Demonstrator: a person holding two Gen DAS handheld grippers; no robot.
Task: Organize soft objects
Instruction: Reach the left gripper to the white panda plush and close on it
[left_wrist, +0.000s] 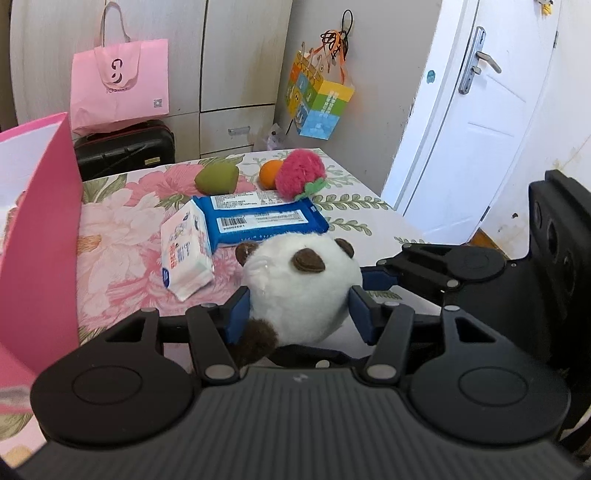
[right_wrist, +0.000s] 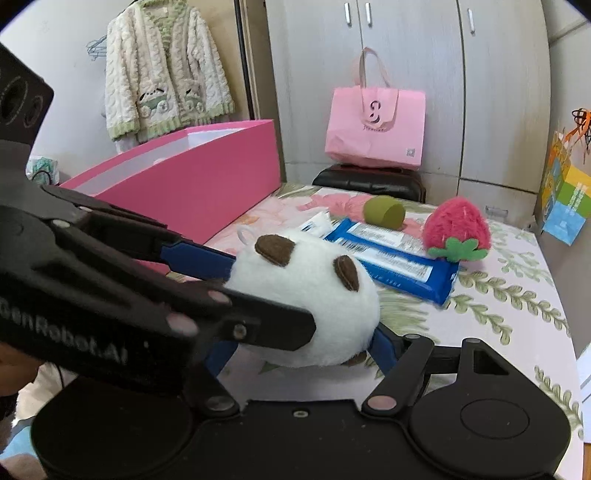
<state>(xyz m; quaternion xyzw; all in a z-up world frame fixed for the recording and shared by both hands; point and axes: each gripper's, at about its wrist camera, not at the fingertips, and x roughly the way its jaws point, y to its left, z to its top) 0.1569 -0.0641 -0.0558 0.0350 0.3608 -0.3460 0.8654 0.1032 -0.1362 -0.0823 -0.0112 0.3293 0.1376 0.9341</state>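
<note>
The left gripper (left_wrist: 300, 310) is clenched on a round white panda plush (left_wrist: 303, 288), its blue pads (left_wrist: 238, 314) pressed into the fur on either side; a brown paw hangs by the left pad. The right gripper (right_wrist: 299, 345) comes at the same plush from the side. One blue finger (right_wrist: 382, 350) lies against the plush's underside and the other is hidden behind the left gripper's body, so whether the right one actually squeezes the toy cannot be told.

The panda plush sits over a table (left_wrist: 369, 210) covered in a pink floral cloth. Just beyond it lies a blue flat pack of wipes (left_wrist: 258, 218) with barcode labels, and a white tissue pack (left_wrist: 186, 254) leans against that pack's left edge. Farther back, a pink strawberry plush (left_wrist: 301, 173) rests on the far end of the blue pack, with an orange (left_wrist: 269, 175) touching it and a green soft piece (left_wrist: 217, 178) nearby. A pink open box (right_wrist: 192, 173) stands at the table's left. Behind are a pink paper bag (left_wrist: 120, 85) on a black suitcase (left_wrist: 125, 147), a colourful gift bag (left_wrist: 319, 99) hung on the wall, and a white door (left_wrist: 476, 110).
</note>
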